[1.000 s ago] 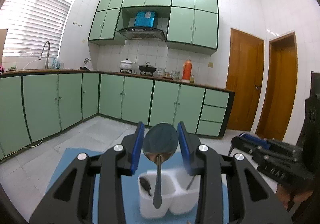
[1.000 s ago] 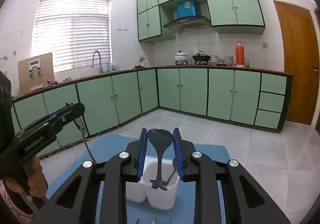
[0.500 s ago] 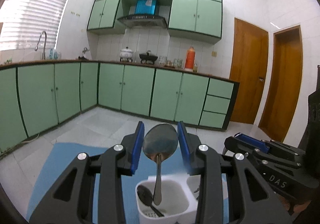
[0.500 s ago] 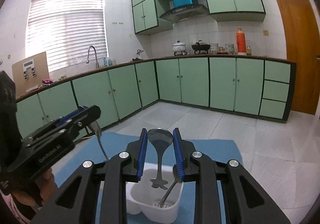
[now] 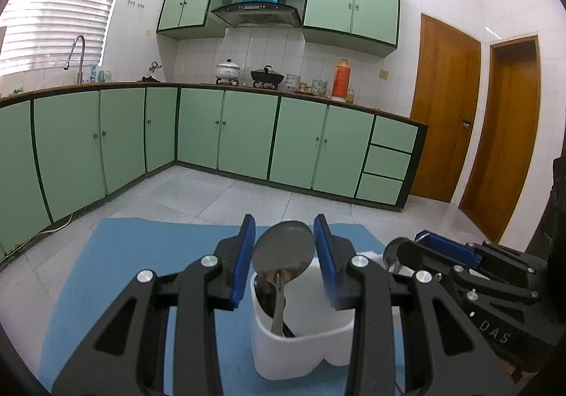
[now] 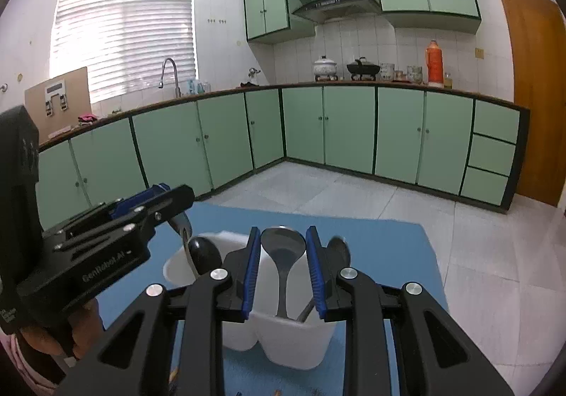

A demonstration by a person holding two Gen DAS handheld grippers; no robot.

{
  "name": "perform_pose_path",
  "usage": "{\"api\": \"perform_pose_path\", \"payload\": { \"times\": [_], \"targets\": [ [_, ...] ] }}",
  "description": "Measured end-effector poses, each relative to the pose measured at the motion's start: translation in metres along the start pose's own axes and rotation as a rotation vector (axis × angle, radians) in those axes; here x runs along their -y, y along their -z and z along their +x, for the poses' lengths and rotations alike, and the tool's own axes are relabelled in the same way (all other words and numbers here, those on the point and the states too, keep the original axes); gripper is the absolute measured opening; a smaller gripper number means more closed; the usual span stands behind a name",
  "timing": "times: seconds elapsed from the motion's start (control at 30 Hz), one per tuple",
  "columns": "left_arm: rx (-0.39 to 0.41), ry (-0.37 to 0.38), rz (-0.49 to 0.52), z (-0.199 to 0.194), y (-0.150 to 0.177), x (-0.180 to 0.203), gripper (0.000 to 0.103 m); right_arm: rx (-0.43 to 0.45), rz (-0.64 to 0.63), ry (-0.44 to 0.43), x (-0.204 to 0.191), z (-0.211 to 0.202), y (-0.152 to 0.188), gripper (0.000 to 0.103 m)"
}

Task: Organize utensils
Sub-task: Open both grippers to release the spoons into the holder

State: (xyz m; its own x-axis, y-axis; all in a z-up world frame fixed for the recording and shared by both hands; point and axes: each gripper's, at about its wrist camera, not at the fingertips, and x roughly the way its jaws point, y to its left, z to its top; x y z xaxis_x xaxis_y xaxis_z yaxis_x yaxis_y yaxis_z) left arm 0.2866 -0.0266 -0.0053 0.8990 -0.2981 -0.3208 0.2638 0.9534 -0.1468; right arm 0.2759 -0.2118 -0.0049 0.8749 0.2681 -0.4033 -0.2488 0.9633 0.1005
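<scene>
- The left gripper (image 5: 284, 256) holds a spoon (image 5: 284, 252) between its blue pads. The round bowl of the spoon is up between the pads and its handle hangs down.
- The handle goes down into the left part of a white holder (image 5: 300, 350). A dark spoon (image 5: 263, 290) already leans in that same part.
- The right gripper (image 6: 280, 268) is clamped on a second spoon (image 6: 283, 247) in the same way, bowl up and handle down.
- That handle reaches down into the right part of the holder (image 6: 293, 343). Another spoon (image 6: 338, 251) leans there too, just beside the right pad.
- In the right wrist view the left gripper (image 6: 177, 215) comes in from the left side, over the holder's other part. A hand (image 6: 53, 336) grips it from below.
- In the left wrist view the right gripper (image 5: 417, 251) comes in from the right side, just beside the holder.
- The holder stands on a blue mat (image 5: 141, 254) on the tabletop. It sits in the middle of the mat from side to side, and blue shows beyond it up to the far edge.
- Small things lie on the mat (image 6: 389, 247) at its near edge in the right wrist view. They are too cut off to tell what they are.
- Behind the mat are green cupboards (image 5: 247, 137) and brown doors (image 5: 445, 105).
</scene>
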Motion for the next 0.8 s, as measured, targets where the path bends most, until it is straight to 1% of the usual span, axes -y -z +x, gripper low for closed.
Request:
{"api": "perform_pose_path", "payload": {
  "times": [0.13,0.17,0.27,0.3,0.33,0.37,0.4,0.43,0.47,0.5,0.57,0.6,0.67,0.7,0.77,0.8],
  "targets": [
    [-0.020,-0.006,0.002,-0.002,0.005,-0.001,0.035,-0.024,-0.007,-0.005,-0.003,0.000,0.007,0.026],
    [-0.025,-0.004,0.002,-0.002,0.006,-0.001,0.041,-0.024,-0.008,-0.003,-0.003,0.000,0.008,0.027],
    [-0.029,0.000,-0.009,-0.009,0.007,-0.004,0.045,-0.011,-0.009,-0.006,-0.002,-0.008,0.007,0.027],
    [-0.028,0.000,-0.011,-0.012,0.007,-0.005,0.048,-0.005,-0.009,-0.003,-0.002,-0.011,0.006,0.028],
    [-0.024,-0.003,-0.014,-0.017,0.007,-0.005,0.050,0.005,-0.008,0.003,-0.001,-0.016,0.006,0.032],
    [-0.018,-0.005,-0.016,-0.021,0.006,-0.006,0.056,0.016,-0.007,0.009,-0.001,-0.021,0.005,0.036],
    [-0.011,-0.007,-0.018,-0.026,0.006,-0.006,0.062,0.026,-0.006,0.014,0.000,-0.026,0.006,0.037],
    [-0.004,-0.009,-0.019,-0.031,0.005,-0.007,0.064,0.036,-0.004,0.019,0.001,-0.033,0.006,0.041],
    [0.007,-0.011,-0.022,-0.038,0.005,-0.008,0.069,0.044,-0.002,0.023,0.002,-0.038,0.006,0.045],
    [0.014,-0.014,-0.024,-0.044,0.005,-0.009,0.072,0.056,0.001,0.031,0.003,-0.046,0.007,0.048],
    [0.021,-0.019,-0.024,-0.059,0.007,-0.009,0.077,0.073,0.007,0.047,0.005,-0.059,0.011,0.058],
    [0.023,-0.023,-0.021,-0.067,0.009,-0.010,0.082,0.079,0.007,0.053,0.005,-0.067,0.014,0.060],
    [0.025,-0.038,-0.014,-0.081,0.015,-0.010,0.088,0.085,0.000,0.067,0.005,-0.077,0.020,0.069],
    [0.024,-0.047,-0.012,-0.088,0.018,-0.010,0.090,0.090,-0.004,0.080,0.005,-0.085,0.026,0.072],
    [0.011,-0.054,-0.006,-0.103,0.029,-0.010,0.091,0.093,-0.004,0.094,0.005,-0.096,0.036,0.080],
    [0.001,-0.057,0.002,-0.109,0.035,-0.010,0.093,0.092,-0.003,0.099,0.005,-0.102,0.042,0.082]
  ]
}}
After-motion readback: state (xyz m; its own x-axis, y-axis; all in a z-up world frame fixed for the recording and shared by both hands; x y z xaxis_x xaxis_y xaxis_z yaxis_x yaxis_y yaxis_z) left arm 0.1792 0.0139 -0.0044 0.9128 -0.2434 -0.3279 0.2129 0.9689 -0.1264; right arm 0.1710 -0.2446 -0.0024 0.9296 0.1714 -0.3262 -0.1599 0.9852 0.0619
